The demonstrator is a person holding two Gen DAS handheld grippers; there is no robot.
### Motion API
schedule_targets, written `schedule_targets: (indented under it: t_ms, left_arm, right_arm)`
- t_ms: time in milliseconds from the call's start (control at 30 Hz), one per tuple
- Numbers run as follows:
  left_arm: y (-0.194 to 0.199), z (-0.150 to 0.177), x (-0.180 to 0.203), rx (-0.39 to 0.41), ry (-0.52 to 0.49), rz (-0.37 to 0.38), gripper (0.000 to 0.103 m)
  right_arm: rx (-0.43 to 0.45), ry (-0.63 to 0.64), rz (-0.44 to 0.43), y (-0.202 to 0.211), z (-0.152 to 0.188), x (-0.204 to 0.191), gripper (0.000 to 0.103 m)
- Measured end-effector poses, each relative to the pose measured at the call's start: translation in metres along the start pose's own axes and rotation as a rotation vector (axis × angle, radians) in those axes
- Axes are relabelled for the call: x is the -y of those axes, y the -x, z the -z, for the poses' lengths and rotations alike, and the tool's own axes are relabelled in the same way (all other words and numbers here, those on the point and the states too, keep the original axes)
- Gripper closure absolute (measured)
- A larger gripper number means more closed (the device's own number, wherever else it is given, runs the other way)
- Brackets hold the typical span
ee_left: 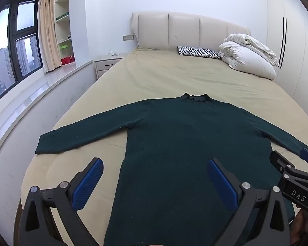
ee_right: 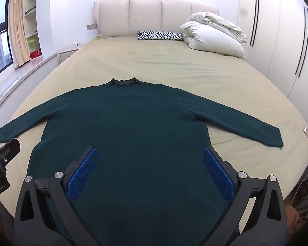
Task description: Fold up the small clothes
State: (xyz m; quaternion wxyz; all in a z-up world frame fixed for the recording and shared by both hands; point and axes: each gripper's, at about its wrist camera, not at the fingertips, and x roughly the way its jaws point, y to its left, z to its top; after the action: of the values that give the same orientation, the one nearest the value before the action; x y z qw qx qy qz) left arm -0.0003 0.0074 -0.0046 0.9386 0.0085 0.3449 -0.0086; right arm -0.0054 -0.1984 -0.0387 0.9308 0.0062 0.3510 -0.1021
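Note:
A dark green long-sleeved sweater (ee_left: 186, 131) lies flat on the beige bed sheet (ee_left: 174, 75), collar away from me, both sleeves spread out to the sides. It also shows in the right wrist view (ee_right: 129, 123). My left gripper (ee_left: 155, 165) is open and empty above the sweater's lower left part. My right gripper (ee_right: 151, 153) is open and empty above the sweater's lower middle. The right gripper also shows at the right edge of the left wrist view (ee_left: 293, 164).
A zebra-print pillow (ee_left: 199, 51) and a bundled white duvet (ee_left: 250, 55) lie at the head of the bed by the padded headboard (ee_left: 186, 28). A nightstand (ee_left: 106, 65), window ledge and shelves are to the left. A white wardrobe (ee_right: 277, 30) stands to the right.

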Motion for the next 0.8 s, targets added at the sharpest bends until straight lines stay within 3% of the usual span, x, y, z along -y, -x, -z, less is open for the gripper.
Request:
schedule_targets:
  t_ms: [800]
  left_arm:
    - [0.0,0.0022,-0.0024,0.001,0.005,0.003,0.0]
  right_arm:
    - [-0.011,0.002,-0.008,-0.0071,0.0034,-0.0079,0.0]
